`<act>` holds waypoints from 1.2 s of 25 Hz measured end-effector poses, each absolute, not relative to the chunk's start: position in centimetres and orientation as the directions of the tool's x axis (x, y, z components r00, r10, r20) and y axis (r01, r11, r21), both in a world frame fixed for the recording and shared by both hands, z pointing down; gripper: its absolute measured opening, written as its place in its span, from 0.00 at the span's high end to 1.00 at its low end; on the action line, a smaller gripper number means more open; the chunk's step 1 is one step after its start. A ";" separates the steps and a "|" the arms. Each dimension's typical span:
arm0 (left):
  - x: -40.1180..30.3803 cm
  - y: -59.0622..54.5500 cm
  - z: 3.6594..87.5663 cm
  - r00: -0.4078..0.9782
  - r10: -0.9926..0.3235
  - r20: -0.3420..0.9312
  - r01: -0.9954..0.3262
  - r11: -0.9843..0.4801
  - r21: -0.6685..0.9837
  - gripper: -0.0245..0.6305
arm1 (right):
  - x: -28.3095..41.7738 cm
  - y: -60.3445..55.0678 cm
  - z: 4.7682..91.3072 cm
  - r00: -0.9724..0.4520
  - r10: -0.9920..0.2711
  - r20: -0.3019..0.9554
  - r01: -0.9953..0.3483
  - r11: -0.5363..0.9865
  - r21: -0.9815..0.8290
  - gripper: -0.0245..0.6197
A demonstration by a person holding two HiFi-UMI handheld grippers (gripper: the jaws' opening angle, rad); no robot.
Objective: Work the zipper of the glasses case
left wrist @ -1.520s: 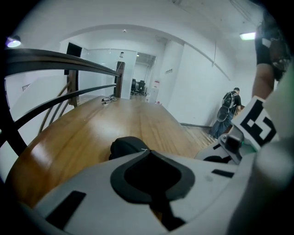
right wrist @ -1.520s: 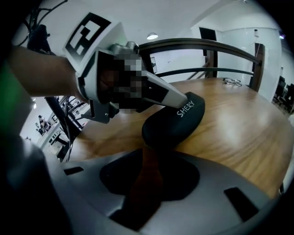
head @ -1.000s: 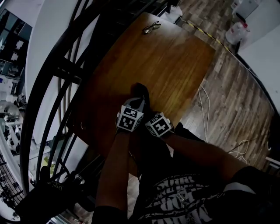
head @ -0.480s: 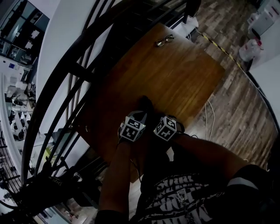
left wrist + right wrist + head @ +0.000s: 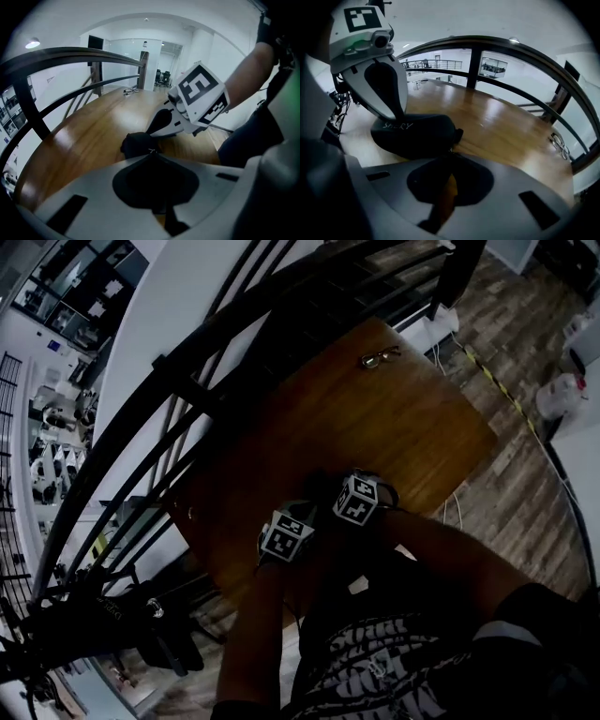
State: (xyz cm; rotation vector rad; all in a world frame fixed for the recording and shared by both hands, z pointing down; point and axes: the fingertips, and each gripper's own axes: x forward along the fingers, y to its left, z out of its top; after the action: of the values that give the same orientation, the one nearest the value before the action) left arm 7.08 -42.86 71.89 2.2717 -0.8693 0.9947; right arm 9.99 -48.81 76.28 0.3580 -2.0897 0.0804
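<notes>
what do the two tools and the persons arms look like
Both the left tool and right tool are pale grey plastic with broad flat shells and dark pads. Each carries a white cube printed with black square markers. The forearms are bare; a dark short sleeve covers the right upper arm.

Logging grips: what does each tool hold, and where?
Both grip the black glasses case: left tool at one end, right tool at the opposite end; zipper pull too small to confirm.

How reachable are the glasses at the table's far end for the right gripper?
Probably not yet: the right gripper is shut on the glasses case; the glasses lie far across the table, nothing between.
</notes>
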 end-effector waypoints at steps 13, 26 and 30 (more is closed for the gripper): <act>6.1 -42.8 71.3 0.516 -0.450 0.729 -0.808 -0.537 0.241 0.95 | 11.9 -47.9 73.1 -0.674 -0.118 0.729 -0.574 0.705 -0.417 0.95; 2.4 -40.7 69.9 0.563 -0.532 0.632 -0.823 -0.289 0.489 0.95 | 8.4 -43.5 72.1 -0.832 -0.050 0.552 -0.541 0.290 -0.790 0.64; 2.9 -38.9 71.1 0.579 -0.492 0.650 -0.814 -0.302 0.496 0.95 | 7.8 -43.3 73.4 -0.828 -0.068 0.557 -0.558 0.207 -0.804 0.57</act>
State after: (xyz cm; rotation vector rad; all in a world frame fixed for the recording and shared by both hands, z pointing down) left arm 2.93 -38.87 71.06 1.9655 -1.0446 0.4824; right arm 7.82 -43.33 73.45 0.5825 -2.0871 1.6551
